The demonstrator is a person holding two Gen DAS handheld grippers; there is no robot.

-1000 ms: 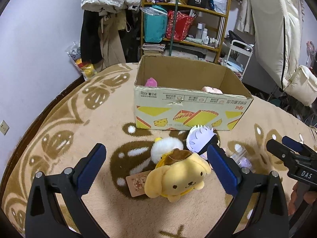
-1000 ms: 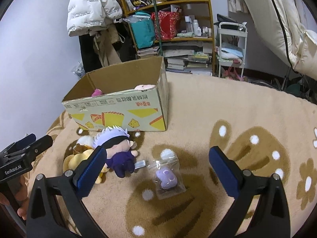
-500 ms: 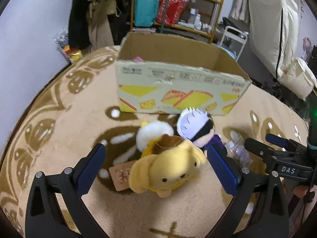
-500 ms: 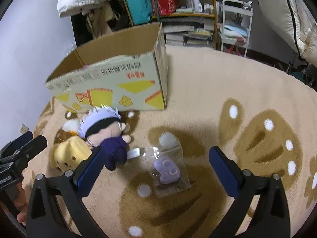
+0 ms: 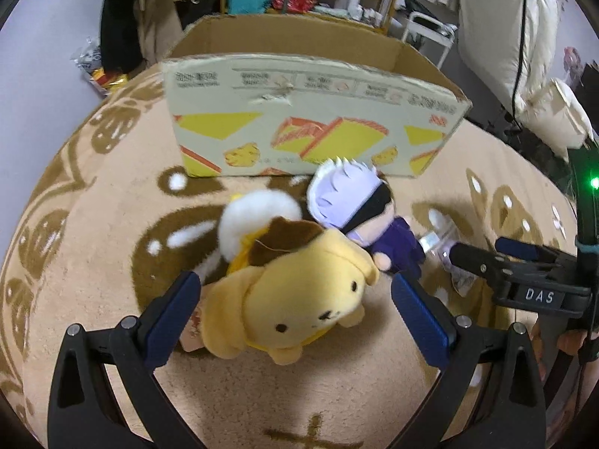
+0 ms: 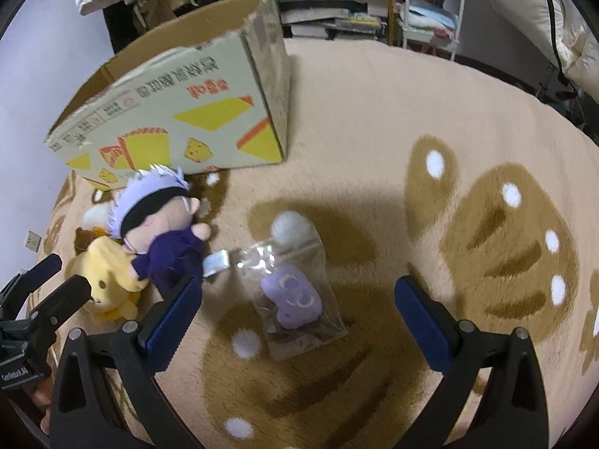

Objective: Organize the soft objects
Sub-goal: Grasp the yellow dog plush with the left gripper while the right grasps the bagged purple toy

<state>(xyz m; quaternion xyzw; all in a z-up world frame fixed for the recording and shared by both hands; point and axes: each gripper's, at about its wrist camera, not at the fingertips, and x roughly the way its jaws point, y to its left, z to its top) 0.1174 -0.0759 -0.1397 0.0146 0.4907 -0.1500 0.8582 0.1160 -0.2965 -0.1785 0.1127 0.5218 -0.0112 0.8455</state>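
A: Left gripper (image 5: 292, 295) spread wide, straddling the yellow dog plush (image 5: 299, 295); purple doll (image 5: 359, 209) crowds in at one o'clock.

B: Right gripper (image 6: 295, 310) gapes too, bagged purple toy (image 6: 295, 295) between its fingers, cardboard box (image 6: 179, 116) at eleven o'clock.

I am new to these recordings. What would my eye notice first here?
The yellow dog plush lies on the rug between the open left gripper's fingers. Beside it lies a white-haired doll, before the cardboard box. The open right gripper frames a bagged purple toy.
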